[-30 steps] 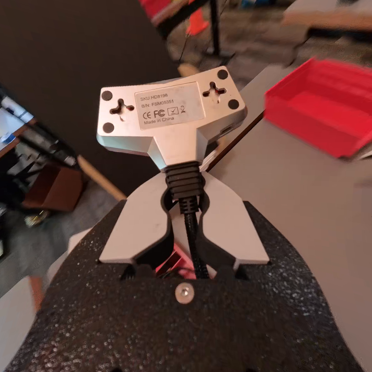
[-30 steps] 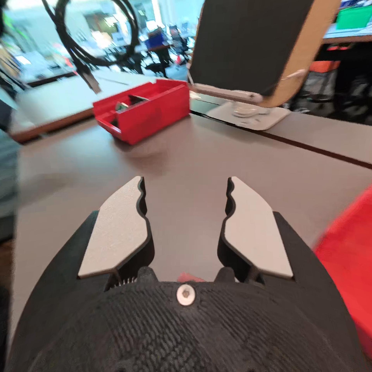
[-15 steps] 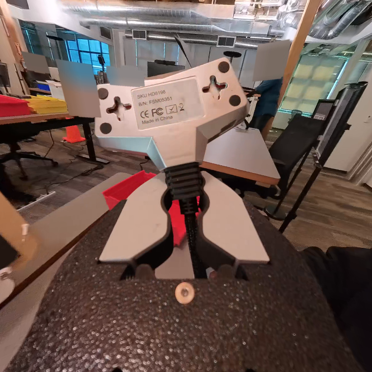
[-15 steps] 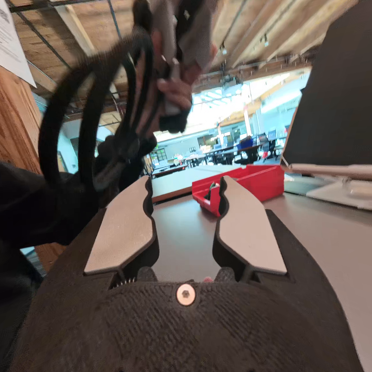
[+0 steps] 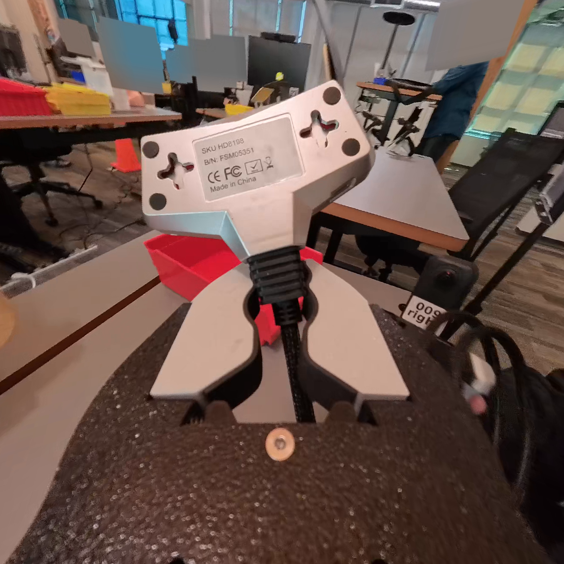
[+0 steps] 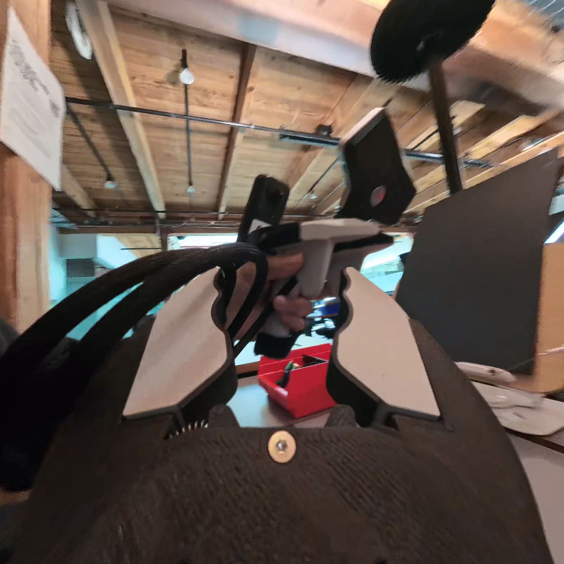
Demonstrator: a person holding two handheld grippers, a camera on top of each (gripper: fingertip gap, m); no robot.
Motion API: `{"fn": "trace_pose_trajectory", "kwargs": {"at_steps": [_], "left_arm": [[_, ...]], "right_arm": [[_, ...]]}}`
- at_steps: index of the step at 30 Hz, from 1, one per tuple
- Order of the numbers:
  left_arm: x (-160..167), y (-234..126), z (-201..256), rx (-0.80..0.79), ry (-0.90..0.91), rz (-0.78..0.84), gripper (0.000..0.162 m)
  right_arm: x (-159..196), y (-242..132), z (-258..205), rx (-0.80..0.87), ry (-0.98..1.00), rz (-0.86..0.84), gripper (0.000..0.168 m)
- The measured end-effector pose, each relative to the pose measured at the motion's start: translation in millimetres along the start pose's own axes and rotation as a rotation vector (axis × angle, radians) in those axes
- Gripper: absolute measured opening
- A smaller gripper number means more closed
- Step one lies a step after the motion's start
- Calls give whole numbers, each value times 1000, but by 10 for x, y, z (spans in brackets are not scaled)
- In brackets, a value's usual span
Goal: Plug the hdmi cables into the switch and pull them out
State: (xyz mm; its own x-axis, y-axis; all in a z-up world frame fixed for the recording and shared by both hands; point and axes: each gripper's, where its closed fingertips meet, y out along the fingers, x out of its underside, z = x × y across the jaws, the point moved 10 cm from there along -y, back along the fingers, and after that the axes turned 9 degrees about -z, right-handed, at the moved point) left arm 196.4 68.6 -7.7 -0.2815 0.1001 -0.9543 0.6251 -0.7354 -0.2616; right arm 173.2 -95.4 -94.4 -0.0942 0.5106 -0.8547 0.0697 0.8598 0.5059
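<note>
My left gripper (image 5: 279, 276) is shut on the black ribbed cable collar (image 5: 276, 274) of the silver HDMI switch (image 5: 253, 171). It holds the switch in the air, labelled underside towards the camera. The switch's braided black cable (image 5: 297, 375) runs back between the fingers. My right gripper (image 6: 282, 274) is open and empty, tilted up towards the ceiling. Ahead of it, a hand holds the left gripper (image 6: 317, 253), with a dark flat piece (image 6: 377, 183) at its tip that looks like the switch. Loops of black HDMI cable (image 6: 137, 283) hang at the left, and also show in the left wrist view (image 5: 494, 351).
A red bin (image 5: 189, 262) sits on the grey table (image 5: 76, 308) below the switch; it also shows in the right wrist view (image 6: 300, 389). A dark upright panel (image 6: 476, 274) stands at the right. The right gripper's camera (image 5: 442, 283) is near the table edge. Desks and chairs are beyond.
Both grippers have lifted off the table and swung. The left still holds the switch. The right tilted up towards the left gripper and cables; its jaws narrowed, then widened again.
</note>
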Motion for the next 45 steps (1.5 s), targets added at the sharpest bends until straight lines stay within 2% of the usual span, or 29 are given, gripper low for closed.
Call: {"fn": "trace_pose_trajectory", "kwargs": {"at_steps": [3, 6, 7, 9, 11, 14, 15, 17, 21, 23, 25, 31, 34, 38, 41, 42, 45], "left_arm": [[82, 63, 92, 118, 33, 45, 23], [138, 114, 181, 316, 52, 108, 23], [158, 127, 200, 349, 50, 135, 22], [195, 148, 215, 366, 36, 201, 22], [216, 164, 228, 362, 5, 292, 22], [230, 204, 303, 336, 15, 380, 23], [237, 221, 333, 321, 51, 375, 23], [252, 259, 392, 318, 118, 353, 23], [285, 293, 434, 334, 170, 336, 26], [265, 272, 412, 305, 165, 329, 48], [244, 217, 392, 314, 213, 288, 54], [322, 79, 342, 203, 333, 125, 71], [485, -8, 375, 366, 339, 67, 95], [604, -195, 360, 490, 181, 114, 107], [537, -386, 277, 464, 4, 208, 105], [514, -432, 267, 432, -27, 215, 99], [511, -460, 357, 307, -10, 122, 89]], "right_arm": [[-52, -39, 39, 53, -49, -42, 66], [-81, 11, 21, 125, -102, -188, 70], [-99, 24, 6, 158, -114, -226, 66], [-119, 42, -6, 215, -107, -305, 59], [-86, 77, -17, 138, -73, -406, 53], [15, 109, -19, 73, -40, -453, 46], [52, 121, -26, 60, -36, -475, 44], [76, 138, -63, 38, -93, -502, 23], [33, 121, -88, 53, -270, -562, 18], [-23, 89, -67, 79, -313, -582, 9], [-73, 32, -5, 93, -325, -643, 7], [-349, -147, 125, 415, -534, -723, 7], [-435, -230, 171, 522, -677, -772, 7], [-549, -291, 157, 589, -810, -835, 7], [-562, -286, 115, 607, -930, -917, 7], [-555, -273, 106, 617, -947, -943, 7], [-497, -213, 56, 651, -1068, -1024, 7]]}}
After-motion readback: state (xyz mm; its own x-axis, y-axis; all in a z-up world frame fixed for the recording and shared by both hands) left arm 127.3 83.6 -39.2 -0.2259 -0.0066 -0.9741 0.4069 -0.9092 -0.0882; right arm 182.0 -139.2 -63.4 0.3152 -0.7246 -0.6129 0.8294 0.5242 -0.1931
